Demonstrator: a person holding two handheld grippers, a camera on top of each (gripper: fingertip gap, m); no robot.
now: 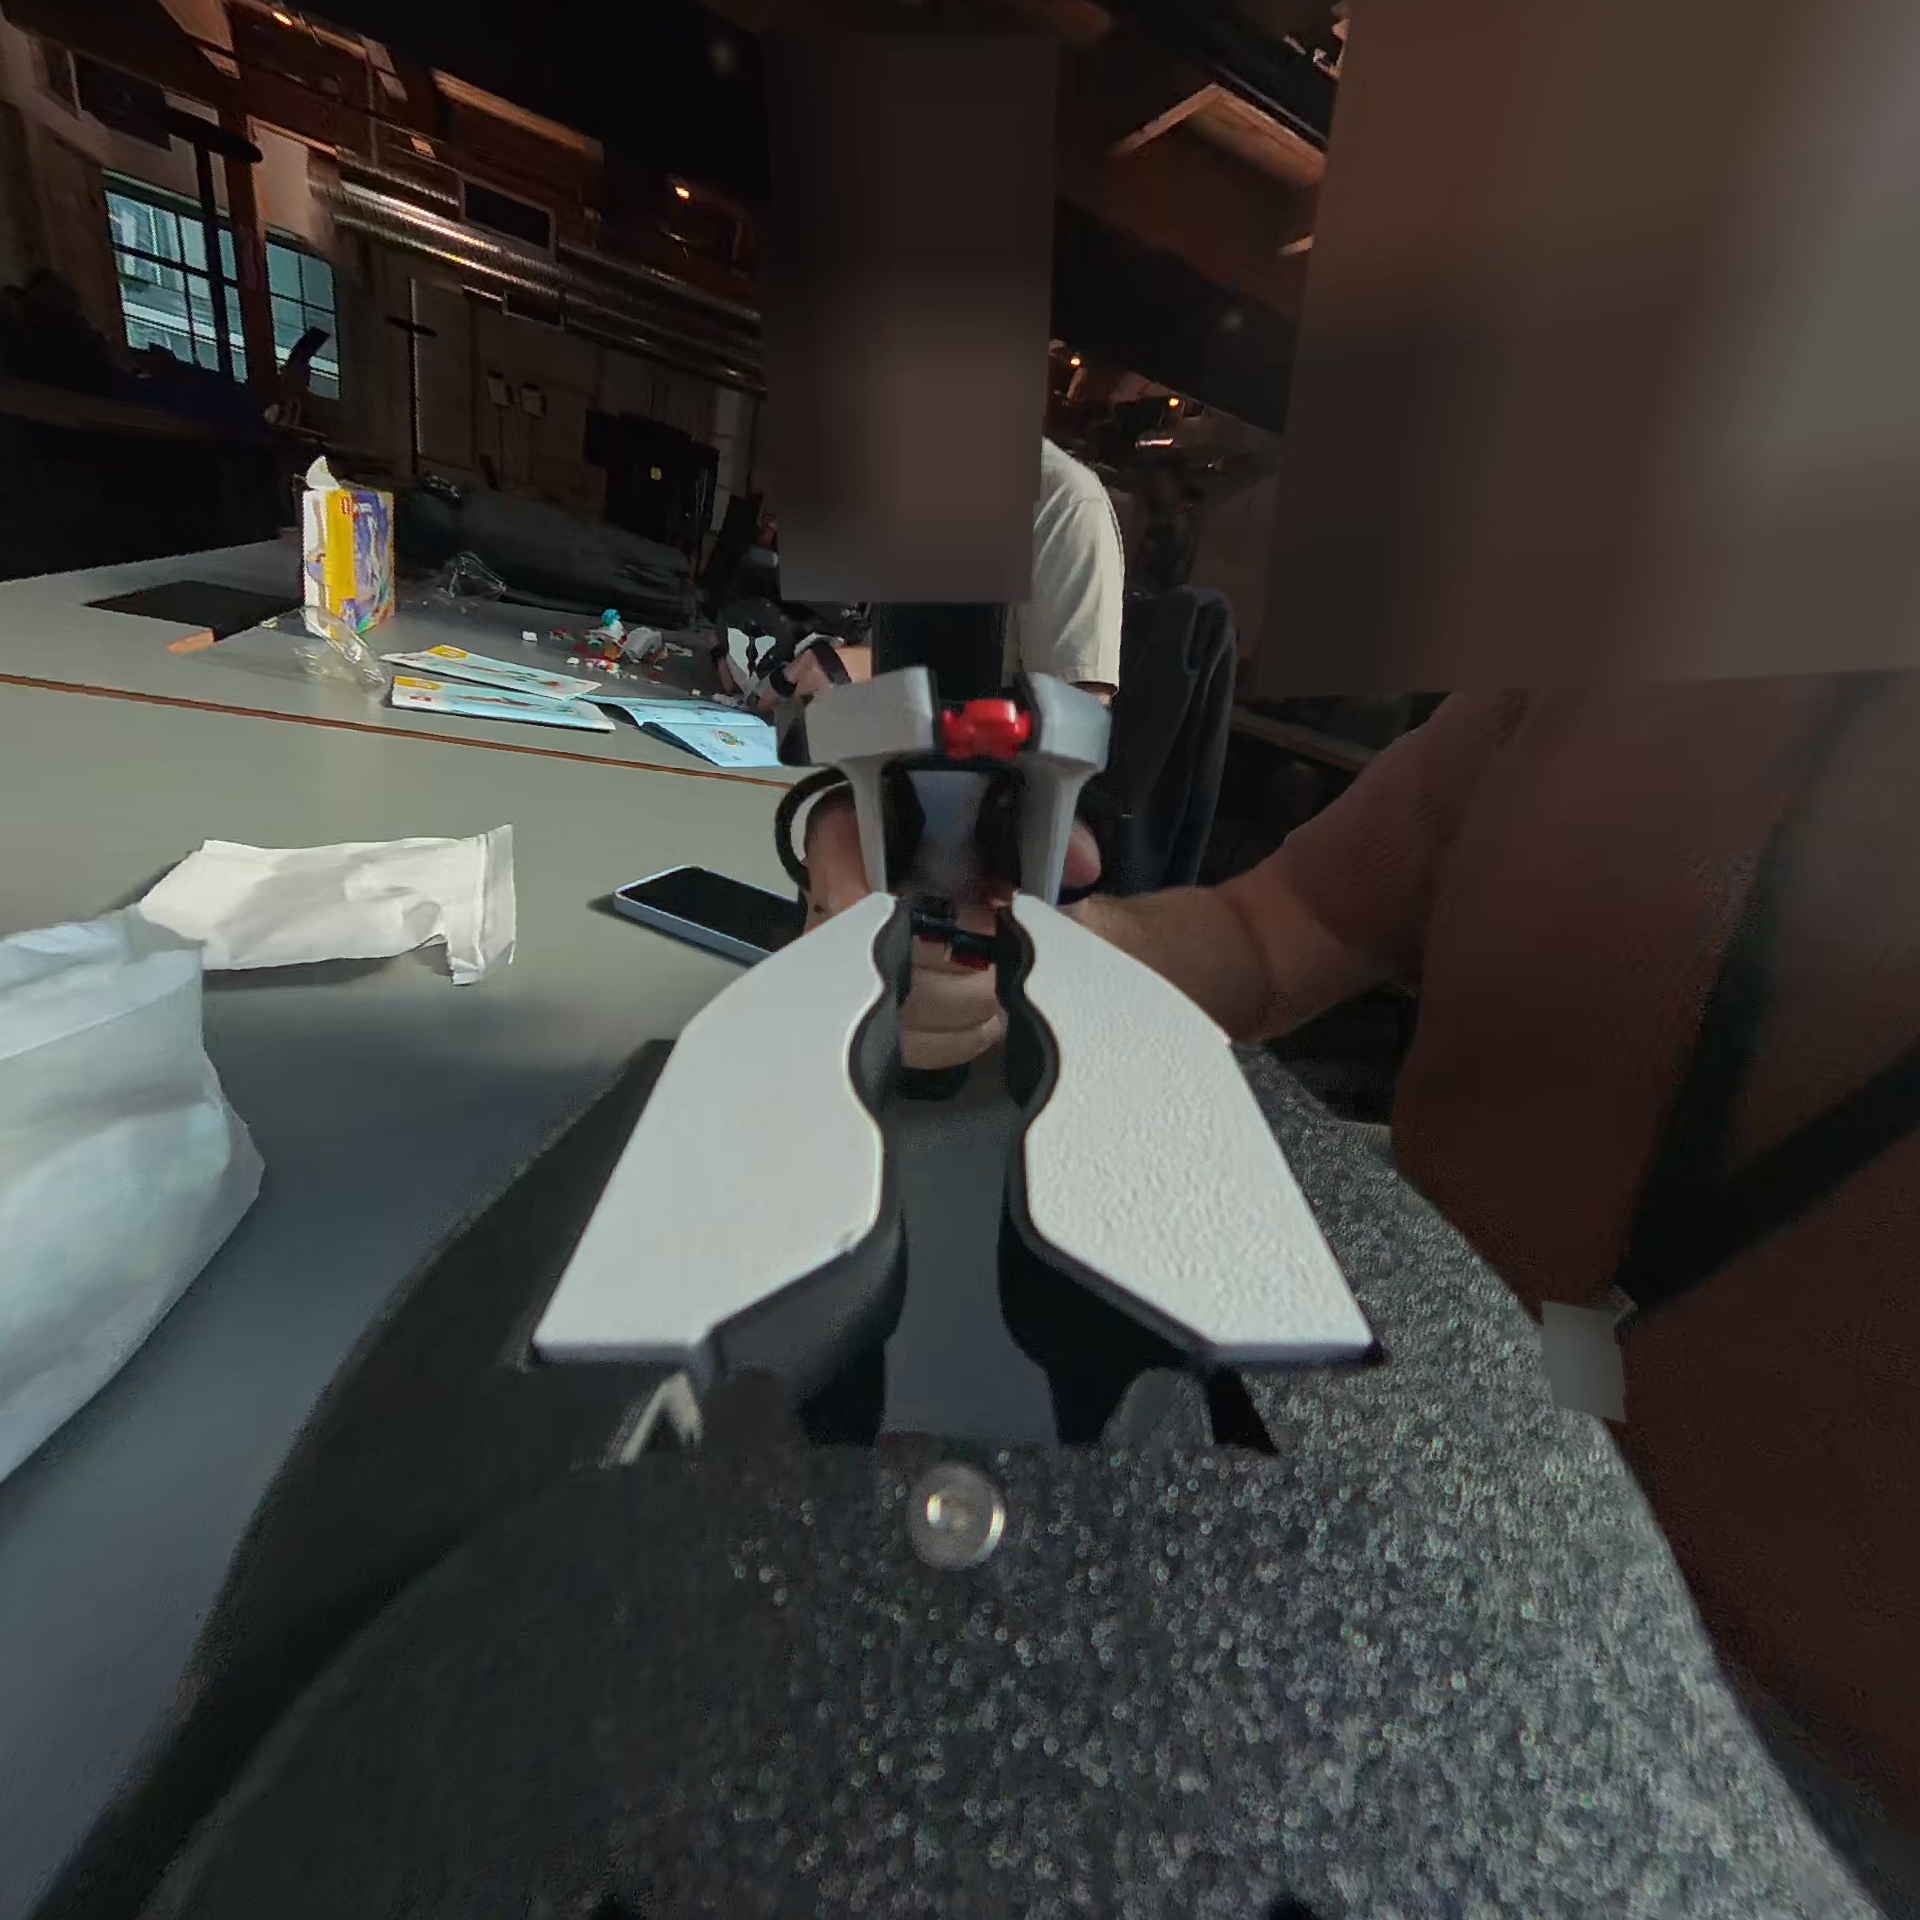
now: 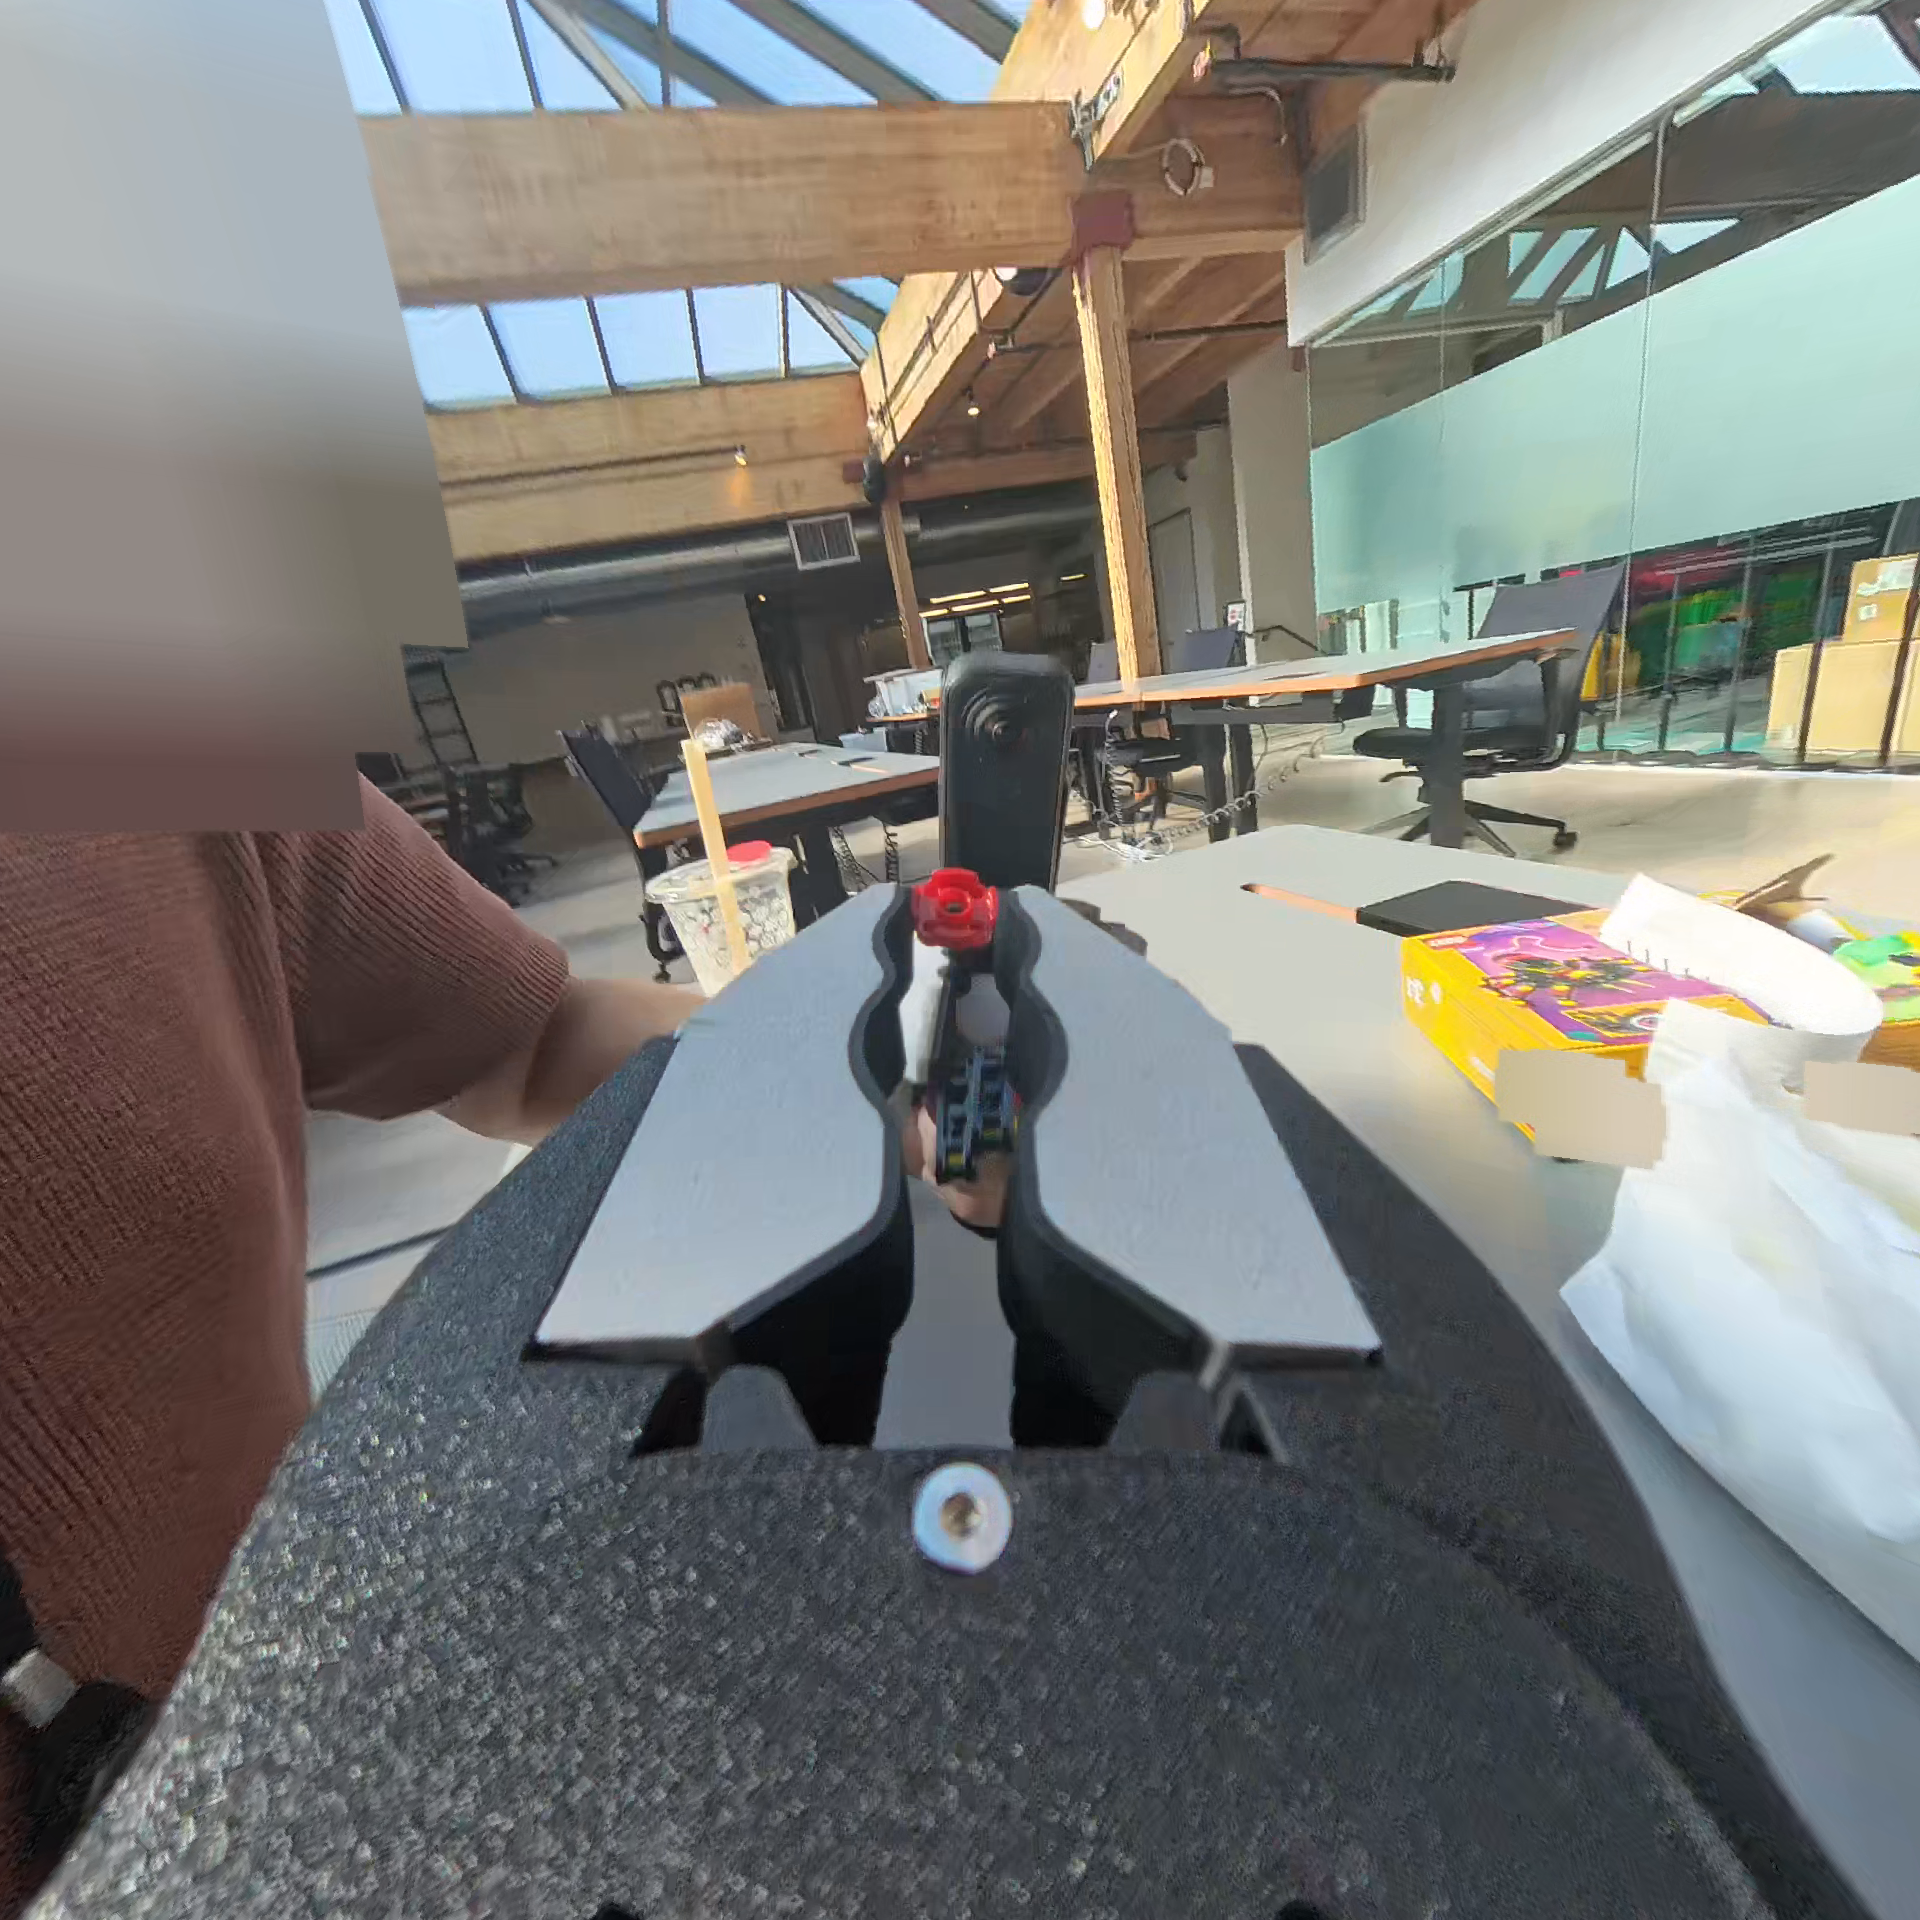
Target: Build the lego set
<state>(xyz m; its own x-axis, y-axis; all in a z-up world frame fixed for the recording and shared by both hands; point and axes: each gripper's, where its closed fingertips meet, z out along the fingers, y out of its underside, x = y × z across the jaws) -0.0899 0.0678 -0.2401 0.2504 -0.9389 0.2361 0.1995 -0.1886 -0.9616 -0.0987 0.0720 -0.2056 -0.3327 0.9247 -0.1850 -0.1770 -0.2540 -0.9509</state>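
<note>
Red piece (image 2: 954, 908): clamped at the right hand-held gripper (image 2: 956, 914) tips, above the desk (image 2: 1299, 997).
Left hand-held gripper (image 1: 954, 920): pinched a small dark assembly (image 1: 940, 935).
Writing: yellow box (image 2: 1538, 987) printed, not quoted.
</note>
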